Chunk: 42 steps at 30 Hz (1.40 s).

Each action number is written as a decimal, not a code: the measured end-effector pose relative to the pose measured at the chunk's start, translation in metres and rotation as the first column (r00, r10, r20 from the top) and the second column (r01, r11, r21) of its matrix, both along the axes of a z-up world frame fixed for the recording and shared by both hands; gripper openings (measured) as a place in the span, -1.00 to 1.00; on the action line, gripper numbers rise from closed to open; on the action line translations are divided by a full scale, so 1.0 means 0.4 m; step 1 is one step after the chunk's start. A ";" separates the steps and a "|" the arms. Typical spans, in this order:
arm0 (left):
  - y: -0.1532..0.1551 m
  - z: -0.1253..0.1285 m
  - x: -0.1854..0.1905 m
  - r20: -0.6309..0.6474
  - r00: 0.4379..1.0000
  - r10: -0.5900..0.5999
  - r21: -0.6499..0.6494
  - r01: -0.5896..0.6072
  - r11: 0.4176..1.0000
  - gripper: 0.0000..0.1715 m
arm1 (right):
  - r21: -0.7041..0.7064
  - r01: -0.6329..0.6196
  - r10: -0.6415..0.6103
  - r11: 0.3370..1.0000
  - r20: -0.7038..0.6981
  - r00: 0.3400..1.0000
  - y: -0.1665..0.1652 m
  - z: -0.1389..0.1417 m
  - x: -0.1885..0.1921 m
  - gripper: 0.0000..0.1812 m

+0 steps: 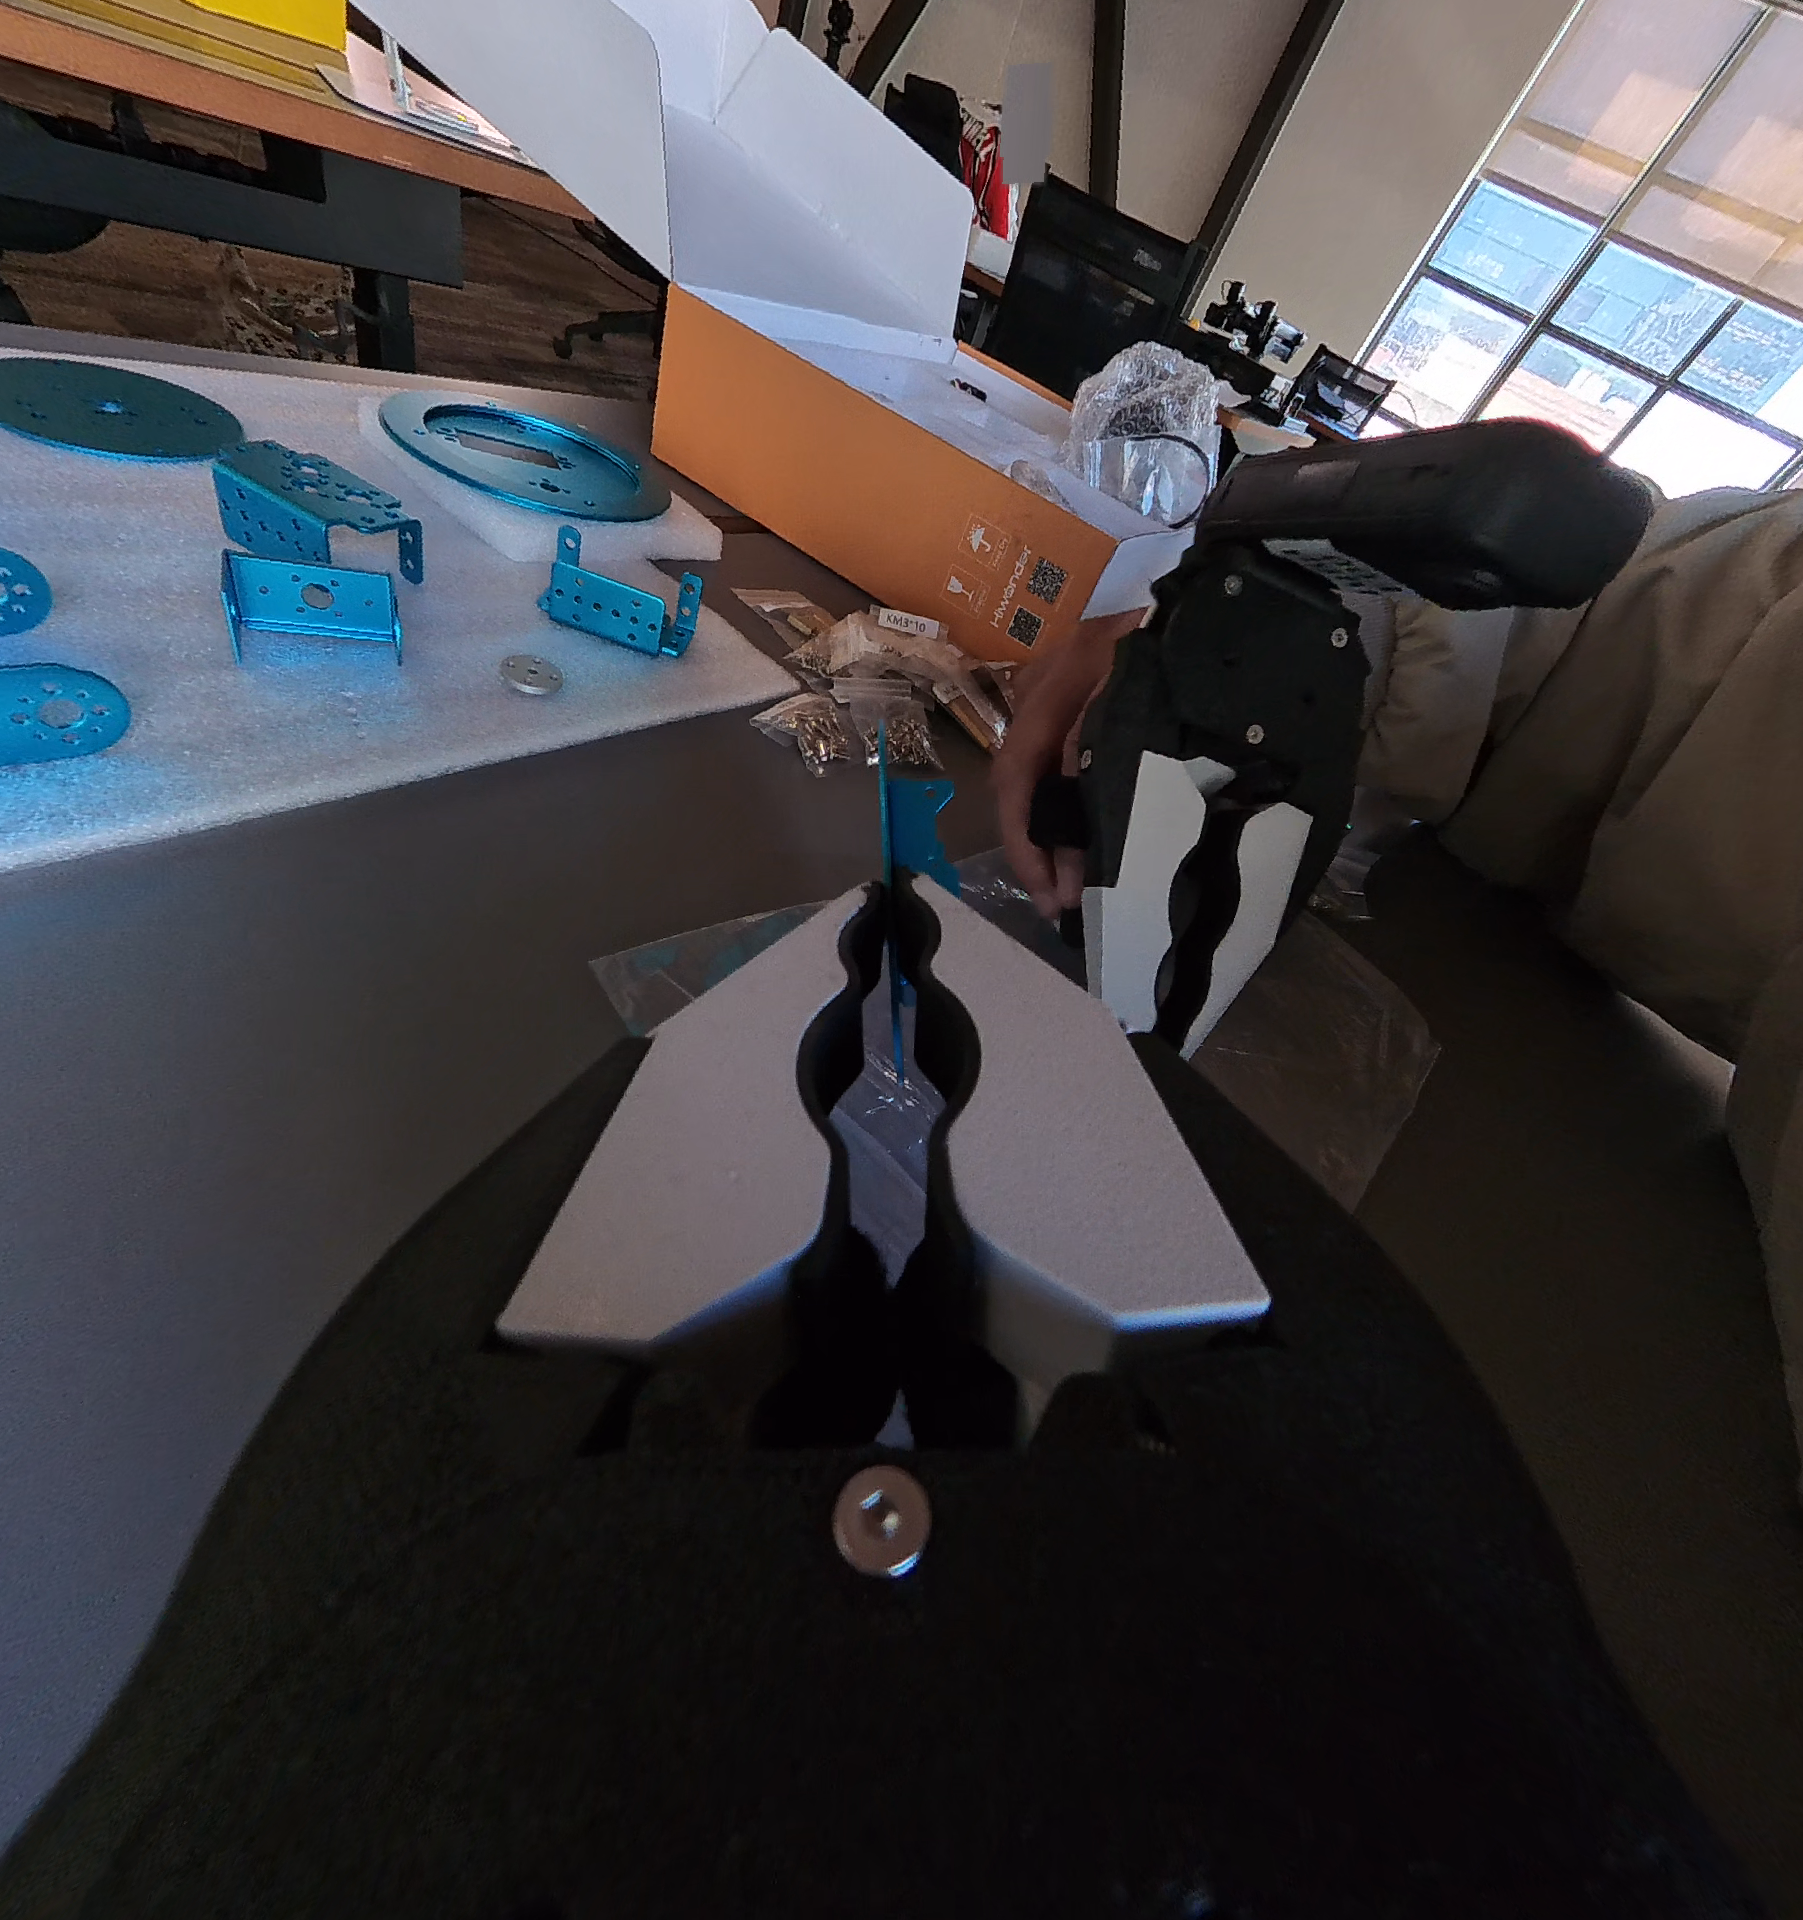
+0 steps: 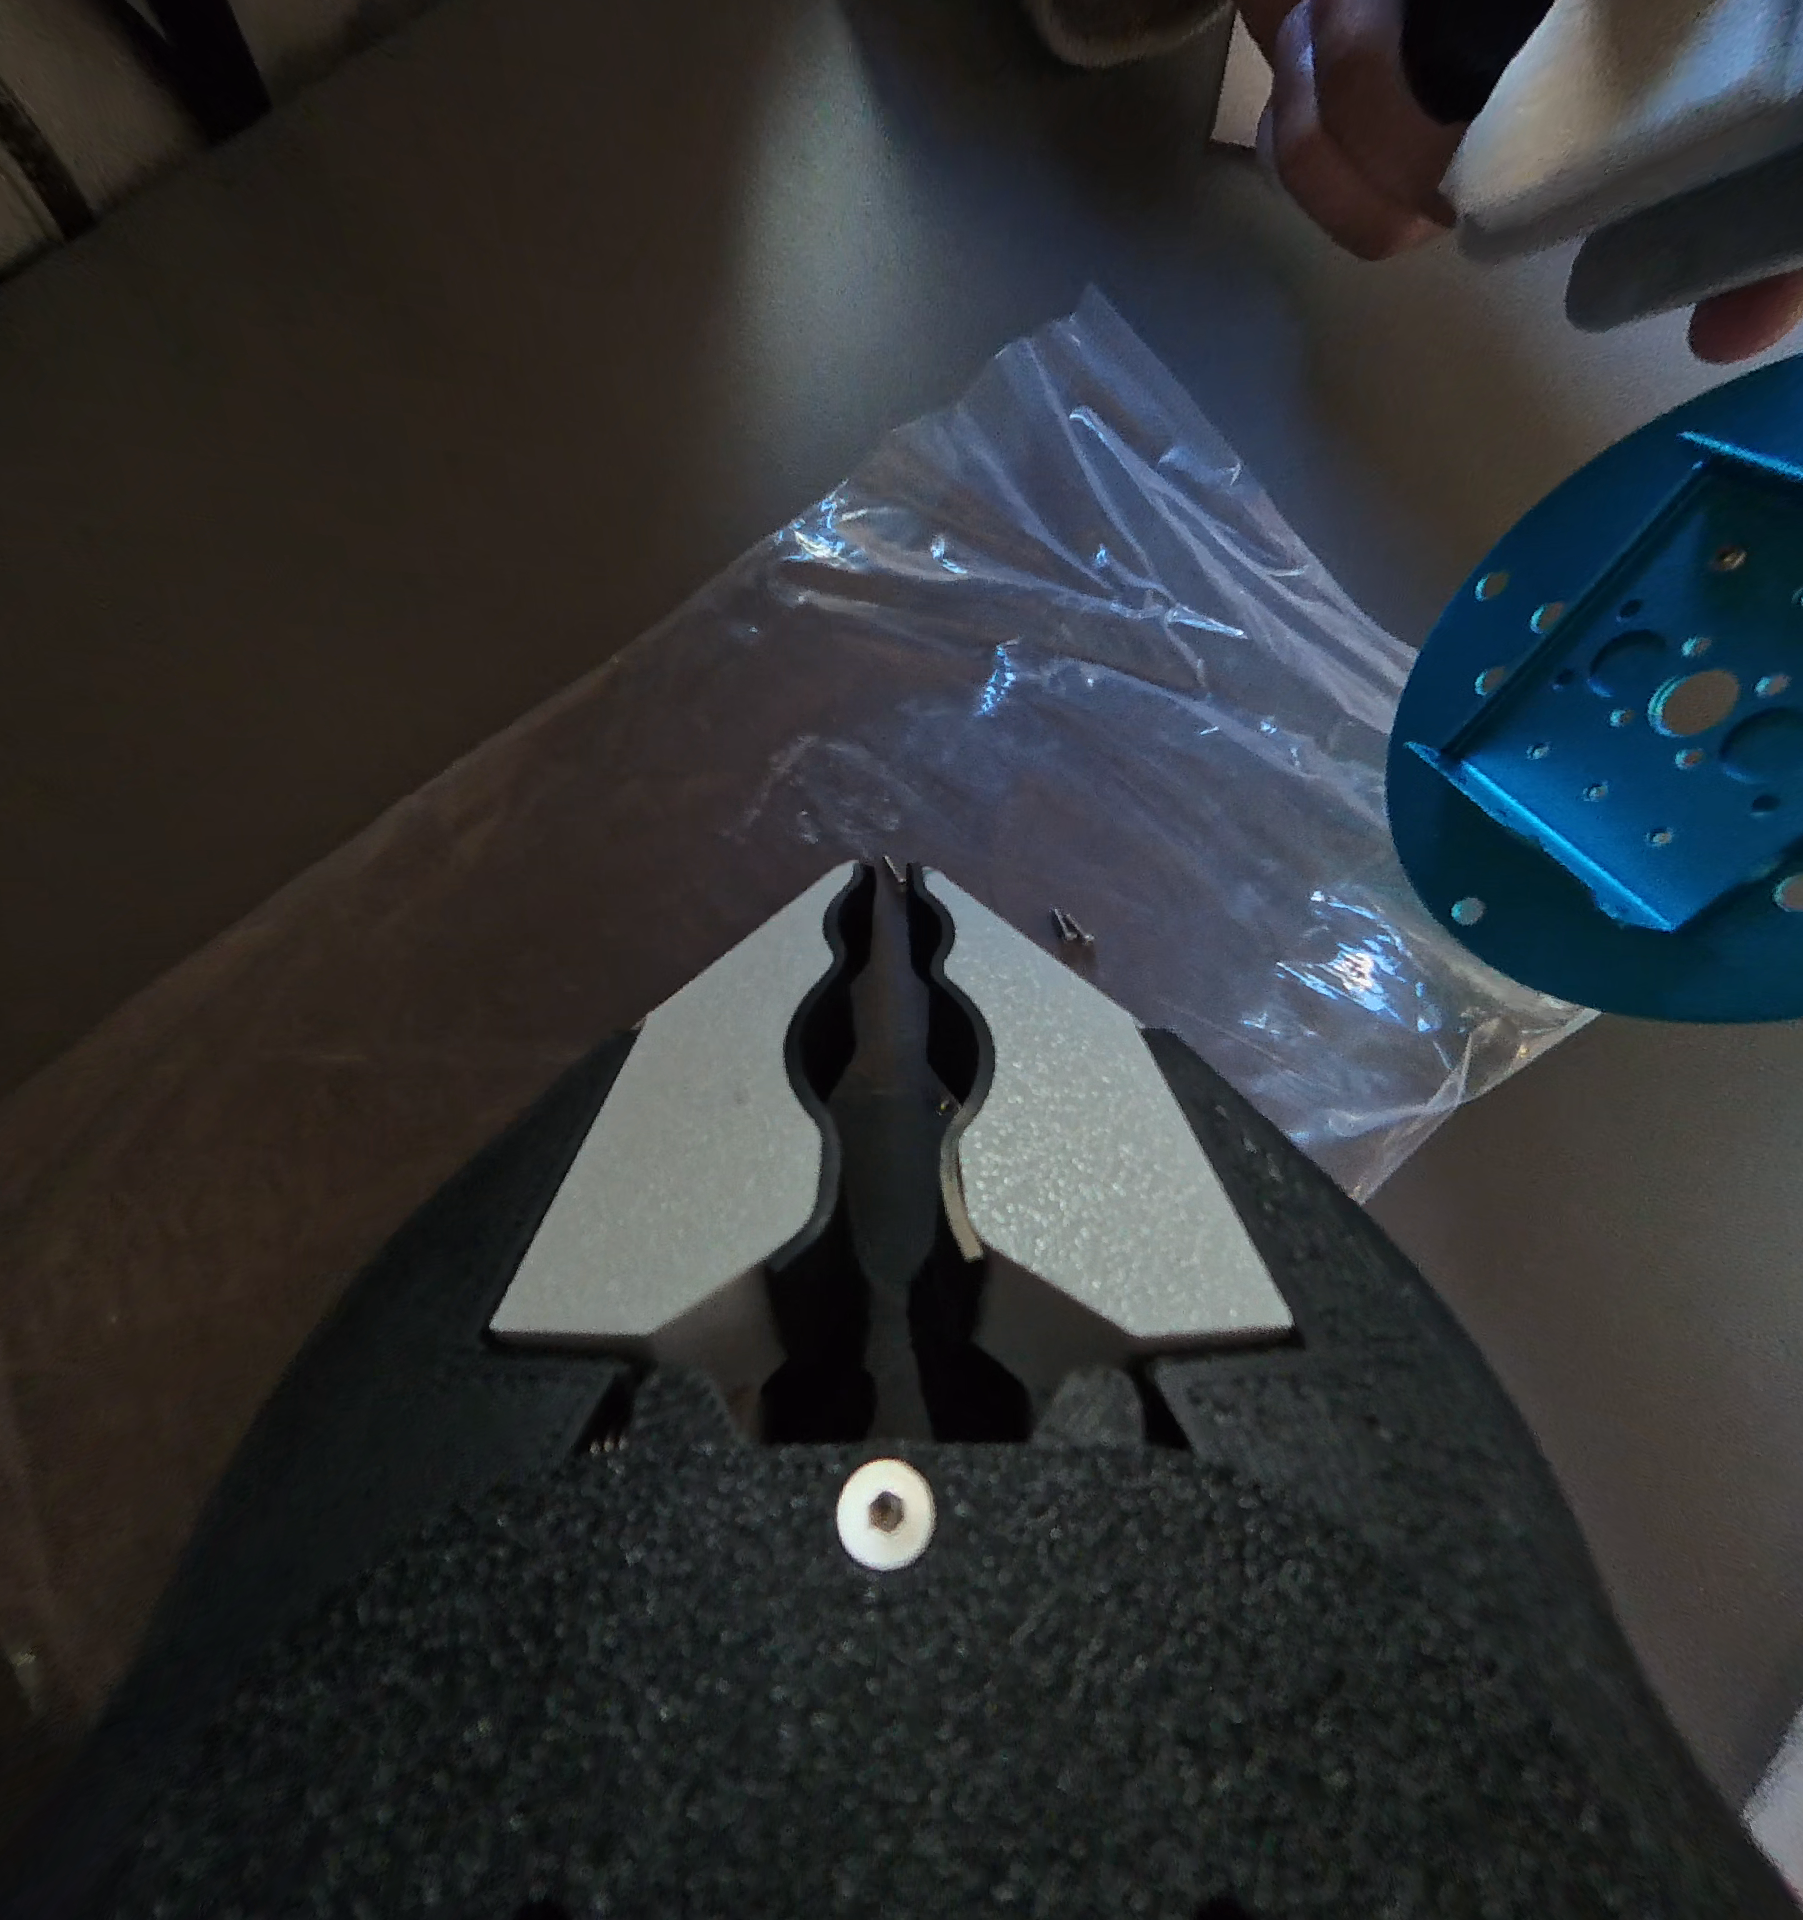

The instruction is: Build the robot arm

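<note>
The left hand-held gripper (image 1: 892, 894) is pinching a round blue anodised metal plate with a perforated bracket on its face (image 2: 1645, 727) edge-on, jaws nearly shut on the thin rim, holding it up above the dark desk (image 2: 461, 468). The right hand-held gripper (image 2: 892, 873) is hovering just over a crumpled clear plastic bag (image 2: 1084, 665) — its tips are clamping what looks like a tiny dark screw (image 2: 892, 871), and another small screw (image 2: 1068, 925) is lying just beside it. More blue metal parts (image 1: 305, 520) are sitting on white foam sheet (image 1: 253, 727) — loose, apart from one another.
</note>
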<state>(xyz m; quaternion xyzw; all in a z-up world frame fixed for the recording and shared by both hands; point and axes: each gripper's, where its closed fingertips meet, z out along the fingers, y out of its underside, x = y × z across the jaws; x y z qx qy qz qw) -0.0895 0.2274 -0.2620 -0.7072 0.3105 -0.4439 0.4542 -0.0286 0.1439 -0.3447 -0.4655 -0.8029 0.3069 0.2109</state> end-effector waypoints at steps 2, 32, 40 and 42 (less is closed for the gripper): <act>0.001 0.000 0.000 -0.001 1.000 0.001 0.000 -0.001 1.000 -1.00 | 0.019 -0.007 0.007 1.000 0.011 1.000 0.001 -0.002 0.002 -0.95; 0.002 -0.001 -0.002 -0.001 1.000 0.005 -0.001 -0.005 1.000 -1.00 | 0.127 0.003 -0.012 0.992 0.069 0.998 0.004 -0.009 0.003 -1.00; 0.002 -0.001 -0.002 0.001 1.000 0.004 -0.006 -0.004 1.000 -1.00 | 0.167 0.036 -0.038 0.985 0.014 0.999 0.012 0.006 -0.004 -1.00; 0.002 -0.002 -0.002 0.001 1.000 0.003 -0.008 -0.003 1.000 -1.00 | 0.177 0.045 -0.045 0.983 -0.003 0.999 0.014 0.014 -0.006 -1.00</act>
